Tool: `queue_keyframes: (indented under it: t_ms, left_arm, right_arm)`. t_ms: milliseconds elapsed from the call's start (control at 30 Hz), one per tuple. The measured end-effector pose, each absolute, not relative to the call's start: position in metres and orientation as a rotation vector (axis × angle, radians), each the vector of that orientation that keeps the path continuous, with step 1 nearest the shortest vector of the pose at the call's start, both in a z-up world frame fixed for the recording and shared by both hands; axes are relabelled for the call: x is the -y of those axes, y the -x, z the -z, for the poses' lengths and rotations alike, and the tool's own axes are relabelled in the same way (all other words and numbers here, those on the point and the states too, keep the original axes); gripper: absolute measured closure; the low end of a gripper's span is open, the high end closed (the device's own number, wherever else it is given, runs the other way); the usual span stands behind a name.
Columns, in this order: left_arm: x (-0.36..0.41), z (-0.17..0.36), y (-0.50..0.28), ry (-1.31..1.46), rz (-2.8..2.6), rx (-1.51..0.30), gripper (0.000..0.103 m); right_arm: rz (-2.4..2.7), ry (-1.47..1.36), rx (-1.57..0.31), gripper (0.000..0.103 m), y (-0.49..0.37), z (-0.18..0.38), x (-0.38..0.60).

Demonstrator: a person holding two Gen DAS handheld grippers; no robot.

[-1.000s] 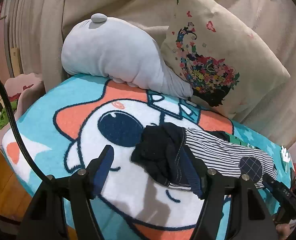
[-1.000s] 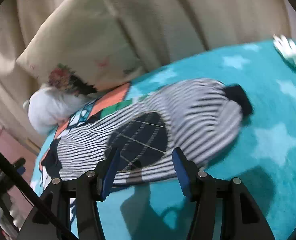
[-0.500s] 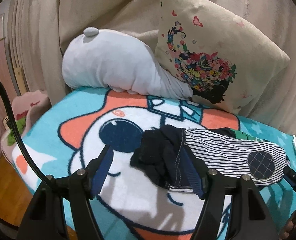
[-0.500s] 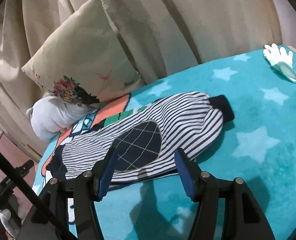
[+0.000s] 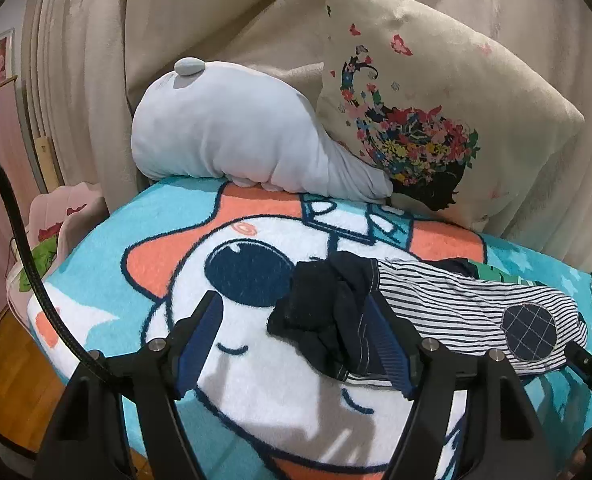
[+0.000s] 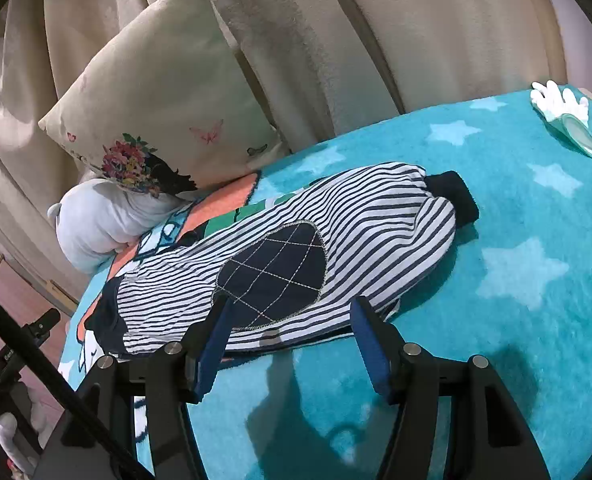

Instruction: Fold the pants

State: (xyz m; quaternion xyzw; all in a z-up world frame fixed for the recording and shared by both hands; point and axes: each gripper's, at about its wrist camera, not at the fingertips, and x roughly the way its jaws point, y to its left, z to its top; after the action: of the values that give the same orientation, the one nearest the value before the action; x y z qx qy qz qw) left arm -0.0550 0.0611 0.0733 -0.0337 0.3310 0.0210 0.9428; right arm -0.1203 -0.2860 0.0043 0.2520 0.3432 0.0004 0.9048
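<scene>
Small navy-and-white striped pants [image 6: 376,216] lie folded lengthwise on a teal cartoon blanket [image 6: 516,208], with a dark quilted knee patch [image 6: 271,272] and a dark cuff [image 6: 454,196]. In the left wrist view the bunched dark waistband [image 5: 328,312] lies nearest, the striped legs [image 5: 456,304] running right. My left gripper [image 5: 296,344] is open, just short of the waistband. My right gripper [image 6: 289,340] is open and empty, above the blanket just in front of the knee patch.
A grey plush whale [image 5: 235,140] and a floral cushion [image 5: 436,100] lean against beige curtains at the back. A white glove with a teal object [image 6: 568,116] lies at the blanket's far right. The bed edge and wooden floor [image 5: 11,380] are at left.
Both grippers have pulled back and risen slightly from the pants, staying open. The right view has steadied from blur. The pants have not moved.
</scene>
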Motion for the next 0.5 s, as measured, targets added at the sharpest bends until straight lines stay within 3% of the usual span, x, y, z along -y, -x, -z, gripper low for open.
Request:
queue_keyframes:
  t_ms: [500]
  left_arm:
    - [-0.064,-0.101,0.095,0.06,-0.067,-0.567,0.03]
  right_arm:
    - [-0.03,-0.483,-0.627,0.039,0.154,-0.033,0.272]
